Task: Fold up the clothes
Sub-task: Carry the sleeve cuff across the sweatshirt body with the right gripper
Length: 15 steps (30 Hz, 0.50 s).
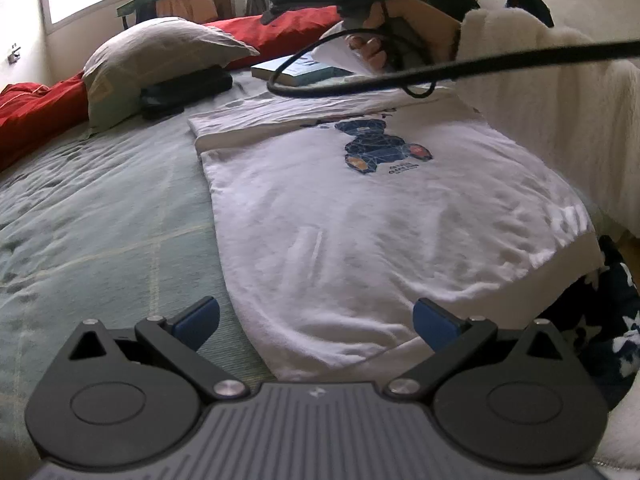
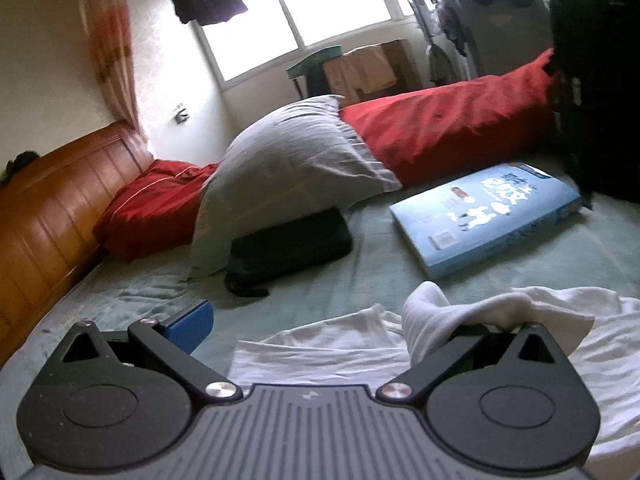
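A white T-shirt (image 1: 360, 216) with a blue bear print (image 1: 380, 148) lies flat on the green bed sheet (image 1: 100, 208), its left side folded in. My left gripper (image 1: 316, 320) hovers open over the shirt's near hem, nothing between its blue pads (image 1: 196, 322). At the shirt's far end a hand (image 1: 400, 24) holds the right gripper, a bit of white cloth (image 1: 336, 54) lifted beside it. In the right wrist view my right gripper (image 2: 320, 324) stands open. A fold of the white T-shirt (image 2: 436, 312) is draped over its right finger and hides that pad.
A grey pillow (image 2: 296, 152) rests on a black pouch (image 2: 288, 248) by a red quilt (image 2: 448, 128). A blue book (image 2: 488, 216) lies beyond the shirt. A wooden headboard (image 2: 48, 208) is at the left. A black cable (image 1: 480, 66) crosses above the shirt.
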Available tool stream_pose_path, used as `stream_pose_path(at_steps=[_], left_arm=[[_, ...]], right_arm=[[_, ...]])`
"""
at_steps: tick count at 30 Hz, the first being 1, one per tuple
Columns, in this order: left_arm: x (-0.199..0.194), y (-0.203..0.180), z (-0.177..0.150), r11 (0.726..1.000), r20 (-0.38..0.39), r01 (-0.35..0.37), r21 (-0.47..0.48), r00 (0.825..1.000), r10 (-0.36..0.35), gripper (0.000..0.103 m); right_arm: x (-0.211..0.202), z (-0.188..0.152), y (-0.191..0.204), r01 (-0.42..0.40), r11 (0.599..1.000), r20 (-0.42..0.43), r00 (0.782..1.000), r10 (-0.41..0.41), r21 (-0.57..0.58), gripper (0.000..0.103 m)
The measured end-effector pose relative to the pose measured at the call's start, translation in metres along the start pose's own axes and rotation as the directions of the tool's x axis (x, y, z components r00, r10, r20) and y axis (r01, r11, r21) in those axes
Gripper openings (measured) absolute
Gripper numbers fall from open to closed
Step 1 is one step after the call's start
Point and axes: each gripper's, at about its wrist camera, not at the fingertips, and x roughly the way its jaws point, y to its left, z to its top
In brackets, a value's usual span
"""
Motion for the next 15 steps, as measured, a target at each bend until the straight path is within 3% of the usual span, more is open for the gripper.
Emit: stream_pose_path(at_steps=[9, 15], left_arm=[[0.001, 0.003, -0.003, 1.0, -0.01, -0.007, -0.014, 1.0, 0.007, 0.102], [0.003, 0.008, -0.007, 0.999, -0.014, -0.013, -0.035, 1.0, 0.012, 0.102]], right_arm=[[0.026, -0.021, 0.028, -0.045, 0.994, -0.09, 0.995, 0.036, -0.098, 0.103], [0.041, -0.039, 0.018, -0.048, 0.995, -0.155, 0.987, 0.034, -0.091, 0.103]])
